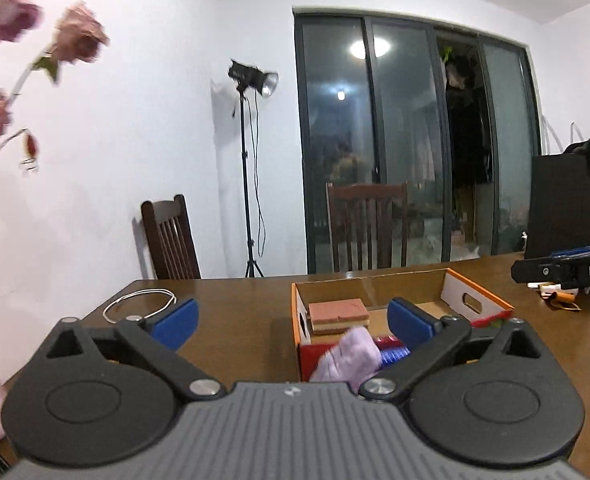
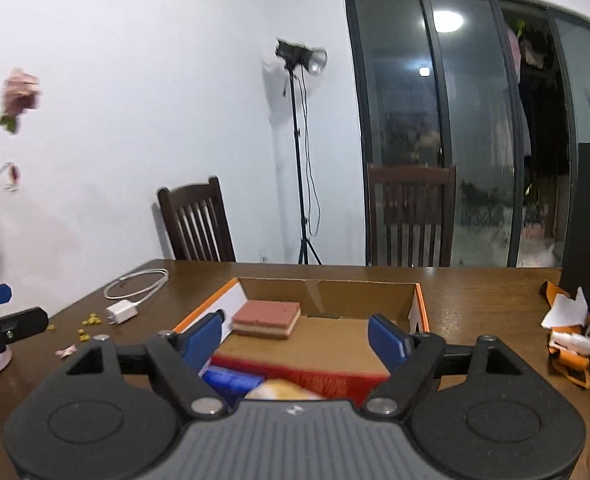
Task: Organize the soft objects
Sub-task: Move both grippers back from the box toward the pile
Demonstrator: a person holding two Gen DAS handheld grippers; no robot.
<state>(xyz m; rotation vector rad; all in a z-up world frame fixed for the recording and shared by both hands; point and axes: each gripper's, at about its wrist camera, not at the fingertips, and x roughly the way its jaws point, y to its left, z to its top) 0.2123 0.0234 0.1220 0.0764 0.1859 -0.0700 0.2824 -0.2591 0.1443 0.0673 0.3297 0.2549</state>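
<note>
Both sets of jaws are standing spread wide, nothing between the pads. Left gripper is hanging over the brown table, its blue fingertips straddling the near left corner of the cardboard box. Right gripper is sitting just in front of the same box, also holding nothing.

Soft stuff is lying inside the box. Layered sponge block, pinkish-red on top, cream and tan layers below, is resting flat toward the far left part of the box floor. Lilac plush item, fuzzy and crumpled, is lying at the near end, partly hidden by the left gripper body. Beside it a blue ribbed thing and a red bristly strip are running along the near wall. Something yellowish-cream is peeking out below the right gripper; cannot tell what it is.

White cable and charger plug are lying on the table left of the box, apart from it.
</note>
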